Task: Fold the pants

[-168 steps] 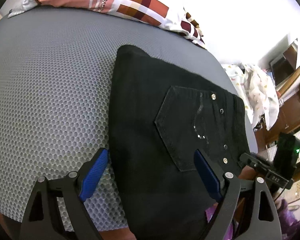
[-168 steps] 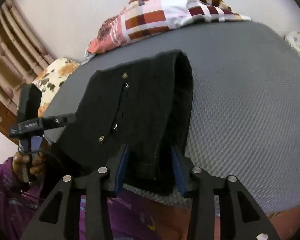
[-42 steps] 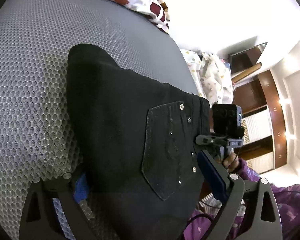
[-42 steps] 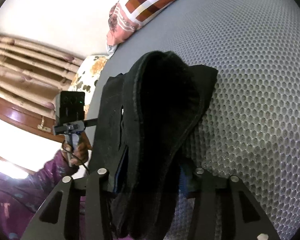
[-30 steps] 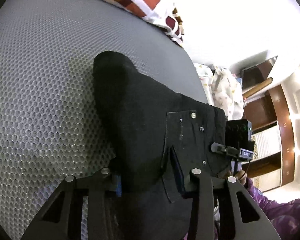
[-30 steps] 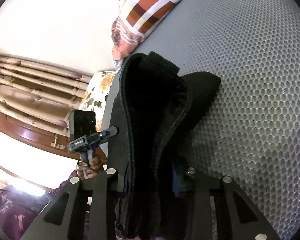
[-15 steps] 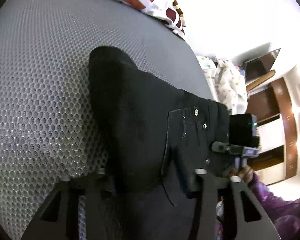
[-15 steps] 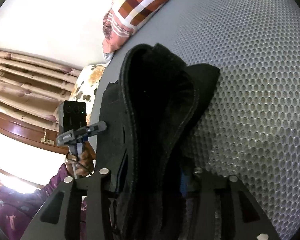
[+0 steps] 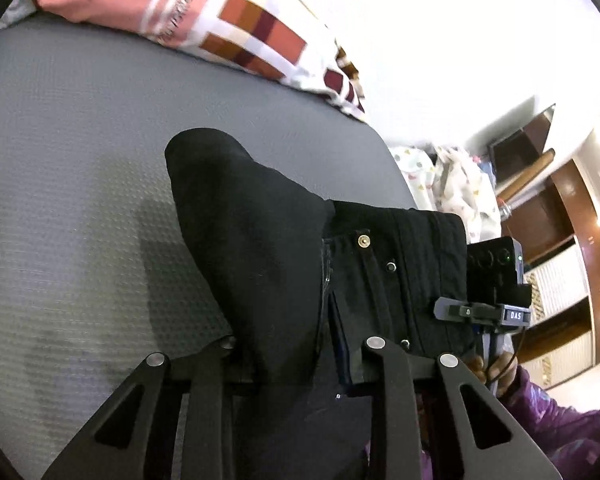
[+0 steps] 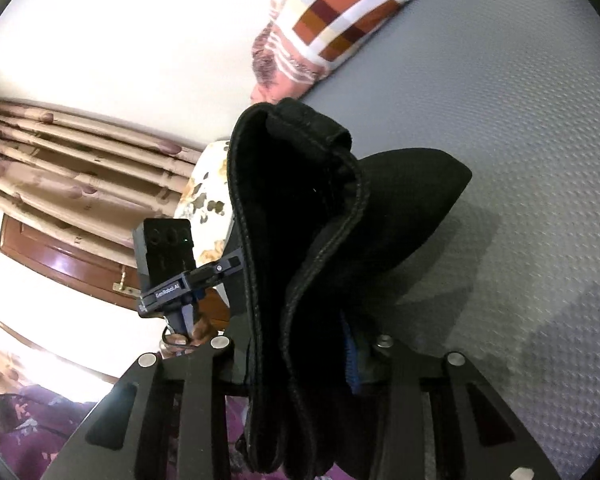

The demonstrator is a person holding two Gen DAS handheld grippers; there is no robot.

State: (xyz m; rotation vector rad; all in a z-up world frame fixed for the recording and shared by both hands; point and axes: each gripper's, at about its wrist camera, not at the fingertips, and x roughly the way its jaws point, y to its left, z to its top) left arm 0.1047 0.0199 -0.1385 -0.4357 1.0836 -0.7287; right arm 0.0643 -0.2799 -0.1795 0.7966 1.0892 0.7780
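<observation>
The folded black pants [image 9: 268, 248] are held up off the grey bed [image 9: 68, 216]. My left gripper [image 9: 296, 356] is shut on the near edge of the bundle, beside the studded back pocket [image 9: 380, 272]. My right gripper [image 10: 300, 344] is shut on the other end of the pants [image 10: 300, 216], whose thick seamed layers stand upright between the fingers. A blue pad [image 10: 350, 364] shows at the cloth. Each gripper appears in the other's view: the right one [image 9: 488, 304] and the left one [image 10: 172, 272].
A patchwork quilt [image 9: 236, 24] lies at the far side of the bed, also in the right wrist view [image 10: 340, 28]. Brown curtains [image 10: 68, 156] and a wooden door hang left. Printed cloth [image 9: 452, 176] and dark wooden shelves [image 9: 556, 208] are right of the bed.
My left gripper closed on the pants edge. Both grippers have lifted the folded bundle off the bed, and the views have tilted up toward the quilt.
</observation>
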